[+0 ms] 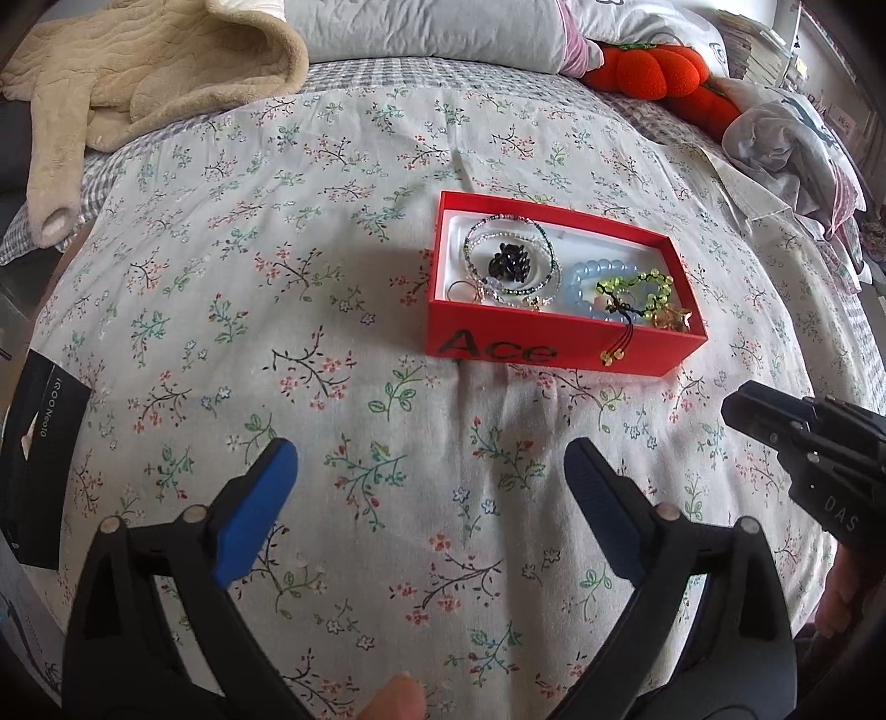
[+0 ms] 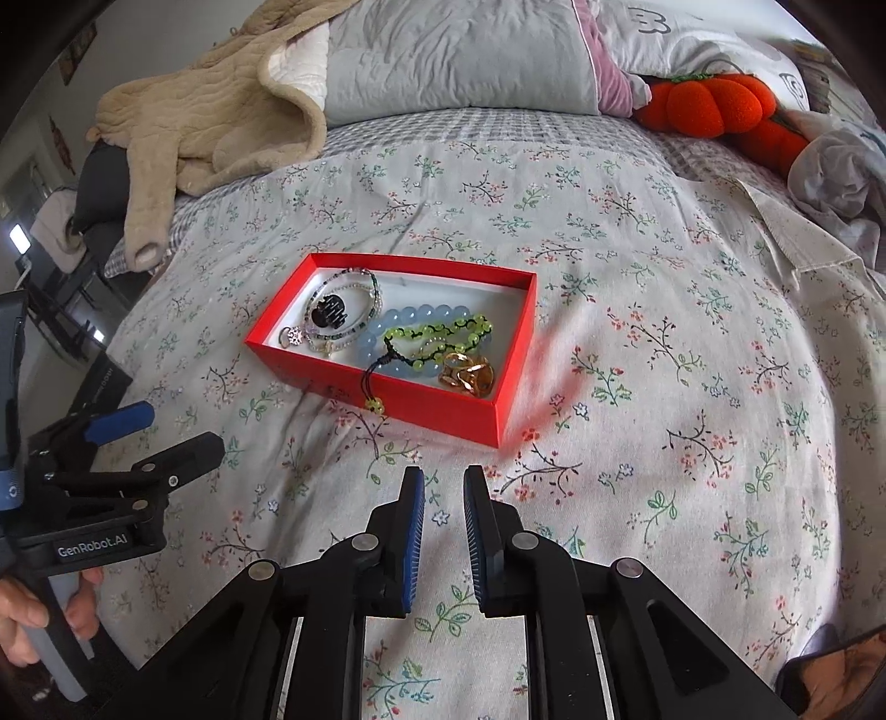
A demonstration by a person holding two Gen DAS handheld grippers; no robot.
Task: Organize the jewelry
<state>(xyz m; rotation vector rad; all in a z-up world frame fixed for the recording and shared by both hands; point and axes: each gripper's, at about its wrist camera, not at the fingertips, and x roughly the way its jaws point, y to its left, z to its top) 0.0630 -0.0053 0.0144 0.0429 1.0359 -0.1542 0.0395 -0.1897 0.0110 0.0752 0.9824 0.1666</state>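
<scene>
Left wrist view: the left gripper (image 1: 431,471) hovers over a floral bedspread (image 1: 332,277), jaws spread wide, holding nothing. A red box (image 1: 554,343) marked "Ace" sits on the bedspread ahead of it, containing a beaded necklace (image 1: 476,232), a black hair claw (image 1: 508,260), a pale blue bead bracelet (image 1: 581,282), a green bead bracelet (image 1: 637,285) and gold pieces (image 1: 673,321); the green bracelet's tassel hangs over the box's front wall. A beige fleece garment (image 1: 138,72) lies at the bed's head beside grey pillows (image 1: 421,27) and an orange plush (image 1: 659,72). A black carton (image 1: 39,443) lies at the left edge. Right wrist view: the right gripper (image 2: 444,487) has its jaws nearly closed with a narrow gap, empty, near the box.
</scene>
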